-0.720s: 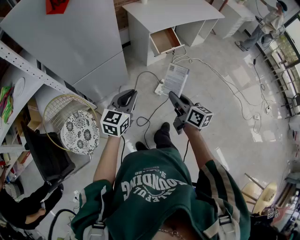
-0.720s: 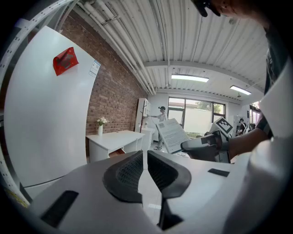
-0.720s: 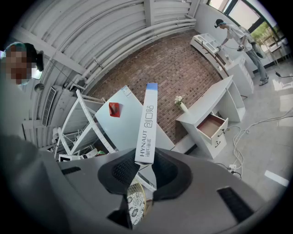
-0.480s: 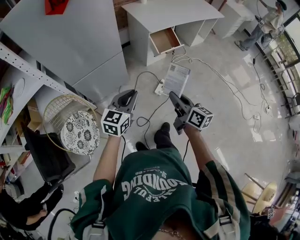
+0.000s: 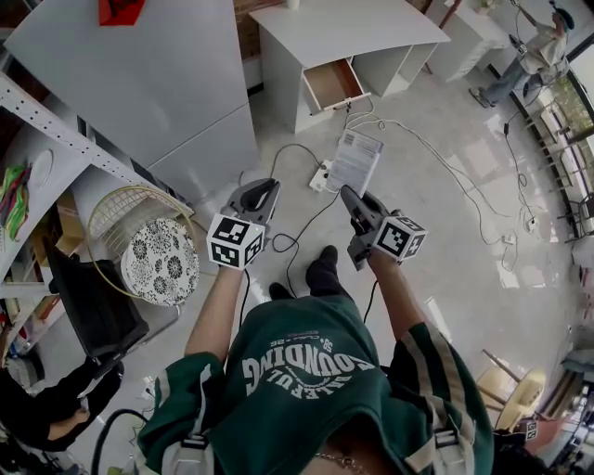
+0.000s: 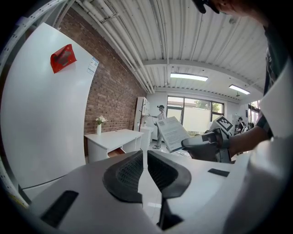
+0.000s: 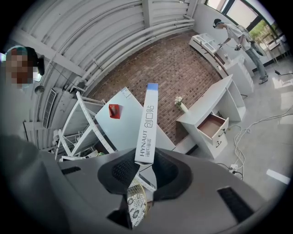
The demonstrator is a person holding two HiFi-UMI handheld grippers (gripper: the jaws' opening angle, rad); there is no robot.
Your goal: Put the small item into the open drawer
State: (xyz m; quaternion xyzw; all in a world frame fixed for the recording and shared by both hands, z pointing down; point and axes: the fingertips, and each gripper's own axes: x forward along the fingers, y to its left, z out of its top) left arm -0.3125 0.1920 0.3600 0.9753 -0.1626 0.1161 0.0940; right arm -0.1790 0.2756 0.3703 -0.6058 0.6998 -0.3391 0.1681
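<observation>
**A:** White card, that box. Who has it?

**B:** The right gripper. Its jaws are clamped on the box's near end, and the rest sticks out past them toward the desk.

**A:** And the left gripper?

**B:** It carries nothing. Its jaws are drawn all but together, with only a slit between the pads. Like the right one, it is well short of the desk.

**A:** Which step is this, then?

**B:** The carry, I'd say. The box is gripped and up in the air, well out in front of the desk. The drawer stands pulled out of the desk's front and looks bare inside.

**A:** What does the next move call for?

**B:** Walking up to the desk, bringing the box over the drawer and lowering it inside before the jaws part. The box is long and flat, so I'd lay it along the drawer, not stand it on end.

**A:** Counts?

**B:** One box, one open drawer, one desk, two grippers
</observation>
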